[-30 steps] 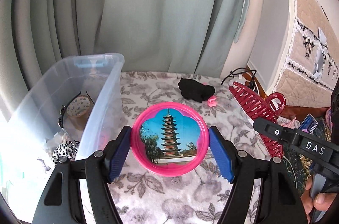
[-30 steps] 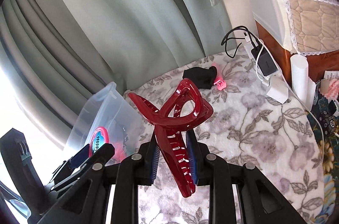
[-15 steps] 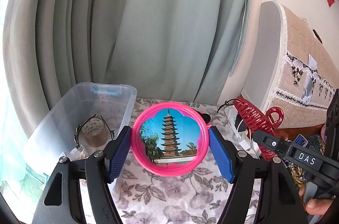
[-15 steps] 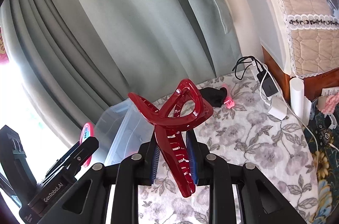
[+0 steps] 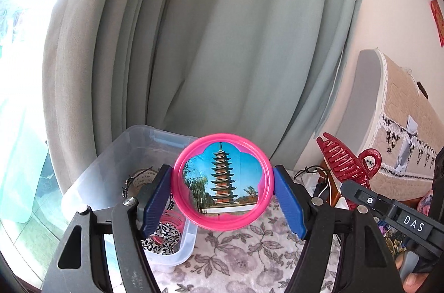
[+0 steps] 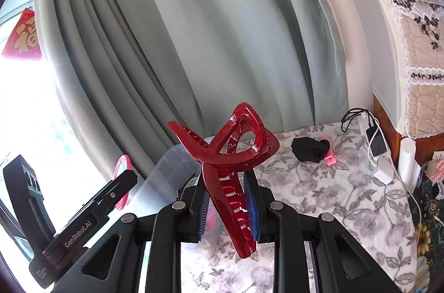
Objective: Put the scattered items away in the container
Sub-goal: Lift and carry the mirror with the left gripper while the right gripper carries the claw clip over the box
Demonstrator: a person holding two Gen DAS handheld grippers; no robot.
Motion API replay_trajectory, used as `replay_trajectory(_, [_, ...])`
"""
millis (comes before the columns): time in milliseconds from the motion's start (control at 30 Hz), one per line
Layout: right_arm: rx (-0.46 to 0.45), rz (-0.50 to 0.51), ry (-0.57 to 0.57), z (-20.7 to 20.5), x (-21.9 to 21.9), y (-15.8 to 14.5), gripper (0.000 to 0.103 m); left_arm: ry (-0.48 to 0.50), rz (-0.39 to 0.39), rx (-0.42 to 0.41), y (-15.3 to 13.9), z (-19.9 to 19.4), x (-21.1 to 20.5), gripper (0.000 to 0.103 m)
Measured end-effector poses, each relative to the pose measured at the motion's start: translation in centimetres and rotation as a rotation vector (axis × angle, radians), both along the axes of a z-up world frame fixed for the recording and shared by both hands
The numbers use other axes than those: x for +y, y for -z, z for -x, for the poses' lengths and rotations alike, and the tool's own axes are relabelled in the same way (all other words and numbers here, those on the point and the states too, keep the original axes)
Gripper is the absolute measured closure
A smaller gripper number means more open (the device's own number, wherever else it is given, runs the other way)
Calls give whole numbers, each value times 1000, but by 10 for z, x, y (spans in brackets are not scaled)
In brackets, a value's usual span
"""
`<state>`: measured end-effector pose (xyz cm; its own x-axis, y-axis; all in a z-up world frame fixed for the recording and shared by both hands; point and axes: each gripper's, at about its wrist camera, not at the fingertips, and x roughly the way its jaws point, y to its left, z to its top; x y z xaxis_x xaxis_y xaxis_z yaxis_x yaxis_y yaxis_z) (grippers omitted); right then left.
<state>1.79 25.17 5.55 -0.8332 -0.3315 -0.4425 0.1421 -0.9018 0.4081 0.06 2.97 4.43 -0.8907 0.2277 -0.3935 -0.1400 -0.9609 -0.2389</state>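
Both tongs are clenched: left gripper (image 5: pixel 222 198) on the mirror (image 5: pixel 222 181), right gripper (image 6: pixel 229 205) on the claw clip (image 6: pixel 231 168). Over the last second both have lifted higher above the cloth (image 6: pixel 319 198), the bin (image 5: pixel 111 168) near left; drops likely follow.

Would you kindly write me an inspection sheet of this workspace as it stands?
Surface: floral grey cloth over the table.
Job's things: clear plastic bin holding a tape roll and leopard-print fabric.
Clutter: black cloth bundle beside a small pink clip.
Grippers: left tool clamps a round pink-framed pagoda mirror; right tool clamps a large red claw clip.
Cables: black and white charger leads.
Surroundings: grey-green curtain.
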Motion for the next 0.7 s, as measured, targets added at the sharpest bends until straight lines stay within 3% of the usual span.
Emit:
replay_trajectory(233, [22, -47, -79, 5, -40, -10, 77, -74, -57, -15, 8, -1, -41, 29])
replay_trajectory(700, [-75, -136, -207, 35, -112, 25, 77, -179, -160, -92, 45, 6, -111, 29])
